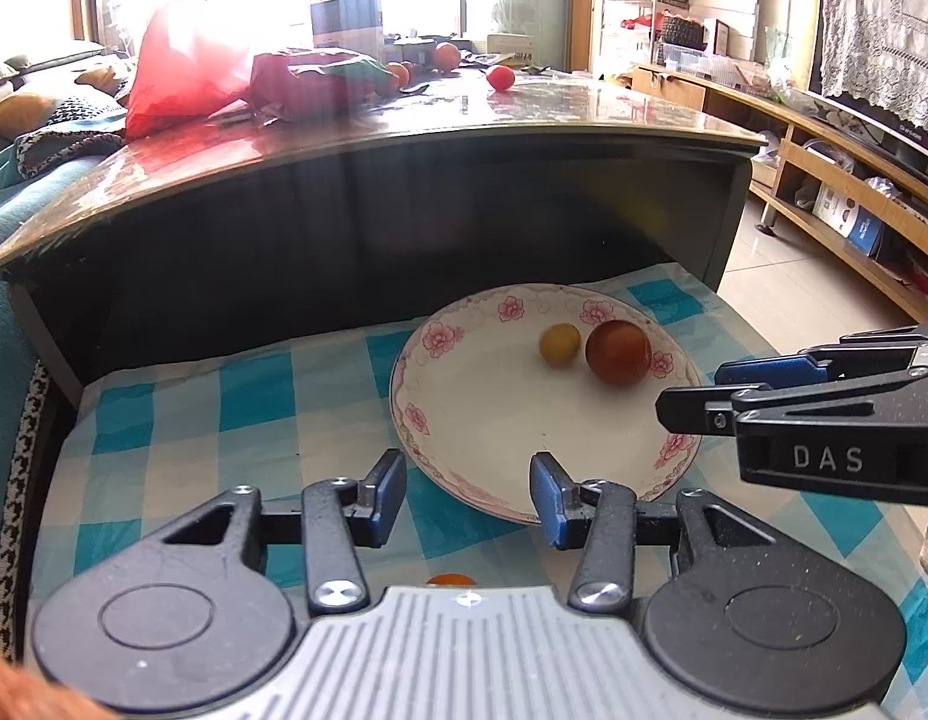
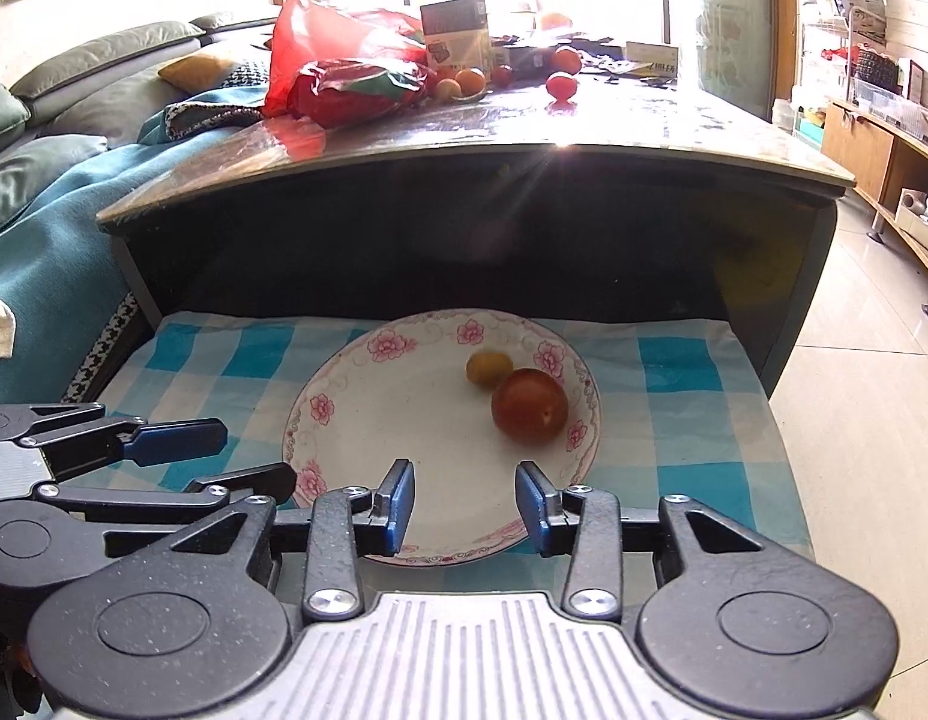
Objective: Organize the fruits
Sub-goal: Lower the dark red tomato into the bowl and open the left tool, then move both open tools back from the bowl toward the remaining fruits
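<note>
A: How do the jaws stand on the left gripper (image 1: 467,495)?

B: Apart, with nothing between the blue pads. They hang over the near-left rim of the plate (image 1: 464,420), partly above the checked cloth (image 1: 224,420).

A: And the right gripper (image 2: 464,507)?

B: Also apart and empty, over the near rim of the same plate (image 2: 374,432). The two grippers sit side by side; in the right wrist view the left one comes in from the left edge, just beside the plate's rim.

A: Where is the fruit?

B: A red-brown round fruit (image 2: 529,407) lies on the far-right part of the plate, close to the rim. A small yellow fruit (image 2: 489,368) is just behind it, seemingly touching. The near and left parts of the plate are bare white.

A: Anything near the jaws?

B: A sliver of something orange (image 1: 451,579) peeks out under the left gripper's body; I cannot tell what it is.

A: What bounds the space?

B: The cloth runs to a dark panel behind the plate, under the overhanging edge of the desk (image 2: 524,138). On the right the cloth ends and tiled floor (image 2: 854,390) begins. On the left is a teal sofa (image 2: 56,210).

A: On the desk?

B: A red plastic bag (image 2: 320,54), a box (image 2: 455,30) and several red and orange fruits (image 2: 561,86), well apart from the plate.
</note>
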`<state>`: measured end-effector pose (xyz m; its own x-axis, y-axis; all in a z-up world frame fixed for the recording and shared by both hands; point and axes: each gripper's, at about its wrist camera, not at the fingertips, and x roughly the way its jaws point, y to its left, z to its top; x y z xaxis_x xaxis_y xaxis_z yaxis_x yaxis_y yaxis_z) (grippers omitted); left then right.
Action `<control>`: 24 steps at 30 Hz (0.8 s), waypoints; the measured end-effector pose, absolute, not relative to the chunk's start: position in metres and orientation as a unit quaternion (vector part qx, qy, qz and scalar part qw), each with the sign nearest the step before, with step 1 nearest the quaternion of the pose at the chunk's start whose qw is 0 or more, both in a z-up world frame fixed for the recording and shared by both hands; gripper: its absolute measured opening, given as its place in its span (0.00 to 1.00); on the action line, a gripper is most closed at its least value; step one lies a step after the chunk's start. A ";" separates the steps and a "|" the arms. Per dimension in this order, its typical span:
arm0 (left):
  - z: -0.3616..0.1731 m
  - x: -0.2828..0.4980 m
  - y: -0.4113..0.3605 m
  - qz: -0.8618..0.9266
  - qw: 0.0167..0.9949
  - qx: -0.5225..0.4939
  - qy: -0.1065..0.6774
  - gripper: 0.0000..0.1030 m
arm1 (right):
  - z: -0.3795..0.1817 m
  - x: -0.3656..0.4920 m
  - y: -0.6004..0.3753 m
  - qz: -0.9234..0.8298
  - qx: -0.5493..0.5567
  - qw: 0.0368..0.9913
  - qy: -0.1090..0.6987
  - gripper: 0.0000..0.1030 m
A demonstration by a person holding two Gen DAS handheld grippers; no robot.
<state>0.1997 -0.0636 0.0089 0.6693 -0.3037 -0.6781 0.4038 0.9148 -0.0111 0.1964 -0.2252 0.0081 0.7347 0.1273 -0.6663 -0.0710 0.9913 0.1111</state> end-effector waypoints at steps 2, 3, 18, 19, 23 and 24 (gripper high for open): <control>0.012 0.198 -0.060 -0.193 0.912 0.066 0.356 0.53 | 0.011 0.194 -0.228 0.051 0.045 0.932 0.356 0.32; 0.013 0.198 -0.059 -0.192 0.912 0.064 0.357 0.53 | 0.012 0.193 -0.229 0.050 0.046 0.932 0.355 0.32; 0.021 0.166 -0.039 -0.194 0.911 0.063 0.358 0.53 | 0.012 0.160 -0.208 0.069 0.028 0.925 0.373 0.39; 0.022 0.163 -0.037 -0.194 0.911 0.064 0.359 0.53 | 0.012 0.157 -0.205 0.068 0.026 0.924 0.374 0.39; 0.024 0.145 -0.028 -0.193 0.910 0.065 0.361 0.53 | 0.018 0.145 -0.195 0.076 0.028 0.925 0.371 0.39; 0.025 0.141 -0.025 -0.193 0.910 0.064 0.361 0.53 | 0.019 0.141 -0.192 0.077 0.026 0.925 0.370 0.39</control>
<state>0.1411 -0.0255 0.0250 0.6646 -0.3055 -0.6818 0.3973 0.9174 -0.0238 0.1407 -0.1916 0.0187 0.7139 0.1614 -0.6814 -0.1223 0.9869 0.1056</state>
